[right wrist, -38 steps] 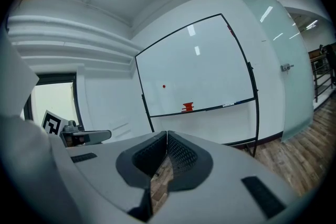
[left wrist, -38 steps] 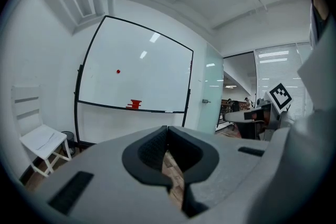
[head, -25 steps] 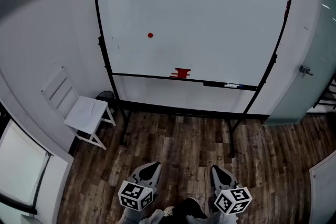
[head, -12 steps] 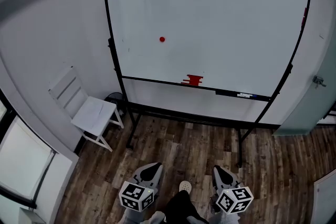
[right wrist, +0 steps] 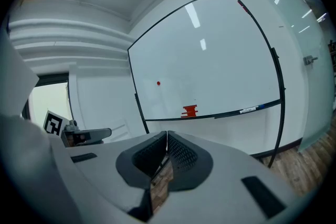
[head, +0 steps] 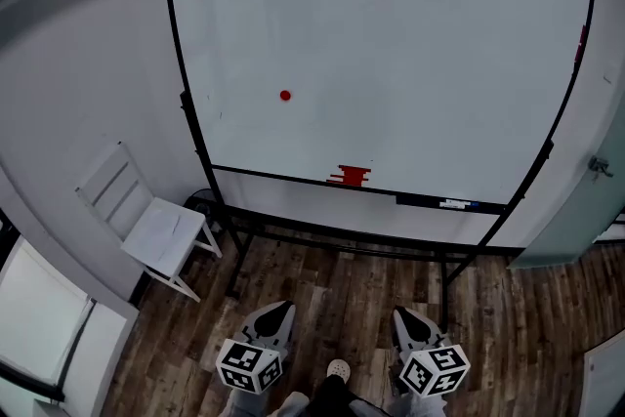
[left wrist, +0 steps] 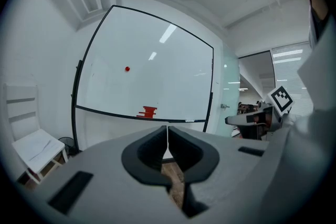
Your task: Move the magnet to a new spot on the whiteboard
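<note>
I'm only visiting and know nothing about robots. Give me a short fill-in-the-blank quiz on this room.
The small round magnet on the whiteboard is ____ in colour.
In the head view, the white chair stands to the whiteboard's ____.
The left gripper and the right gripper both have their jaws ____, holding nothing.
Missing words: red; left; shut.

Left tool [head: 277, 310] and right tool [head: 404, 315]: grey, black-padded, each bearing a marker cube [head: 250, 366].
</note>
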The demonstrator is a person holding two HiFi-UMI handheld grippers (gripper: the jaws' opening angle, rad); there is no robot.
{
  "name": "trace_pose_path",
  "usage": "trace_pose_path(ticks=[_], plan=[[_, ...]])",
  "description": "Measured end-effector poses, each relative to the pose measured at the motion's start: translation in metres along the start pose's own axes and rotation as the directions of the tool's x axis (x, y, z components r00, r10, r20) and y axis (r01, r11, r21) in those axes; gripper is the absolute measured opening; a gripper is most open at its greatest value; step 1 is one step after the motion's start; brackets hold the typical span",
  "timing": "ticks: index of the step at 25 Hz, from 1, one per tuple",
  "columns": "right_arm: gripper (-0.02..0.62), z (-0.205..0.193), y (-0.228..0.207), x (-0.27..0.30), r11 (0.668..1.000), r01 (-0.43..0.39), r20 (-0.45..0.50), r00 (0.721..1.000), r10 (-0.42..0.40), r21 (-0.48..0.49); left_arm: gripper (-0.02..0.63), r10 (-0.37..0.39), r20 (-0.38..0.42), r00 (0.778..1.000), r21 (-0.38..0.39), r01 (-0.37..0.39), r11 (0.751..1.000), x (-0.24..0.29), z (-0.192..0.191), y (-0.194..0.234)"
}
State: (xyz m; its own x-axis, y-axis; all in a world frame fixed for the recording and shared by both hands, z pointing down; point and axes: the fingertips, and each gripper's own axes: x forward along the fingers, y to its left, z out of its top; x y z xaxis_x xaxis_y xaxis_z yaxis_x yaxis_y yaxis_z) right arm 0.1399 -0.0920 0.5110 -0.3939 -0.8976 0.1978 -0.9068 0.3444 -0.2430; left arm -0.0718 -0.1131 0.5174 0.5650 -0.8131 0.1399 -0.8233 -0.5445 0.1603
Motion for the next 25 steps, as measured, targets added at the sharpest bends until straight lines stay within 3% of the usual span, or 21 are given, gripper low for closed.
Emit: trace_pose_path(ticks=[2,4,17,25], plan=[[0.028,0.008,-0.012,0.016,1.0,-0.003,0.0,1.0,0.003,0.001,0.031,-0.002,0.013,1.0,-0.009,0.002,1.0,0.022,0.008,0.003],[0.028,0.016,-0.022,0.031,1.0,-0.008,-0.002,1.0,0.008,0.003,0.152,-0.005,0.014,1.0,-0.008,0.005,1.0,0.042,0.015,0.007],[0.028,0.041,-0.058,0.117,0.999,-0.048,-0.031,0.998,0.049,0.008,0.166,0.1,-0.006,0.995,-0.013,-0.1,0.995,0.103,0.03,0.062],[0.028,0.056,-0.076,0.159,0.998,-0.068,-0.033,0.997,0.067,-0.009,0.172,0.12,0.009,0.993,-0.02,-0.12,0.993,0.143,0.038,0.089]])
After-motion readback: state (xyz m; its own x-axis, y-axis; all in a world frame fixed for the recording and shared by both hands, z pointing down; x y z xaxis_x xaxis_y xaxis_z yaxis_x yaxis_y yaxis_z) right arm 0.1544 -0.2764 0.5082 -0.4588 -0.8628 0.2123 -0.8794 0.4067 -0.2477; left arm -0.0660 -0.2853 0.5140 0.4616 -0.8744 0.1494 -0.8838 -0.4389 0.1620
